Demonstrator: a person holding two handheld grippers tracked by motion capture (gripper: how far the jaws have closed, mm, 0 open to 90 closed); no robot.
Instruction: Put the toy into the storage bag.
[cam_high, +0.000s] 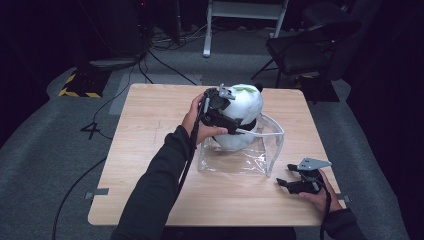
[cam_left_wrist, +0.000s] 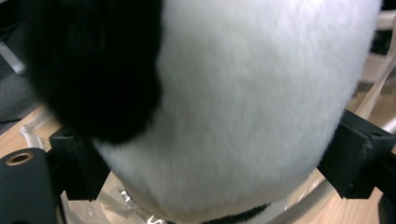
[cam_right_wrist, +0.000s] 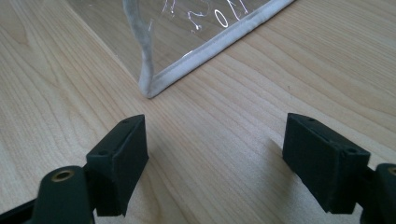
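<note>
A white and black plush toy (cam_high: 246, 106) stands partly inside a clear plastic bag (cam_high: 240, 162) with white trim, at the middle of the wooden table (cam_high: 150, 130). My left gripper (cam_high: 220, 112) reaches in from the left and is shut on the plush toy. In the left gripper view the white fur (cam_left_wrist: 243, 107) bulges between the two jaws. My right gripper (cam_high: 288, 182) rests low near the table's front right edge, open, holding nothing. Its jaws point at the bag's near corner (cam_right_wrist: 152, 86), a short way off.
A dark folding chair (cam_high: 305, 50) stands behind the table at the right. White frame legs (cam_high: 207, 30) and cables (cam_high: 165, 60) lie on the grey floor behind. A yellow-black striped base (cam_high: 80, 87) sits at the back left.
</note>
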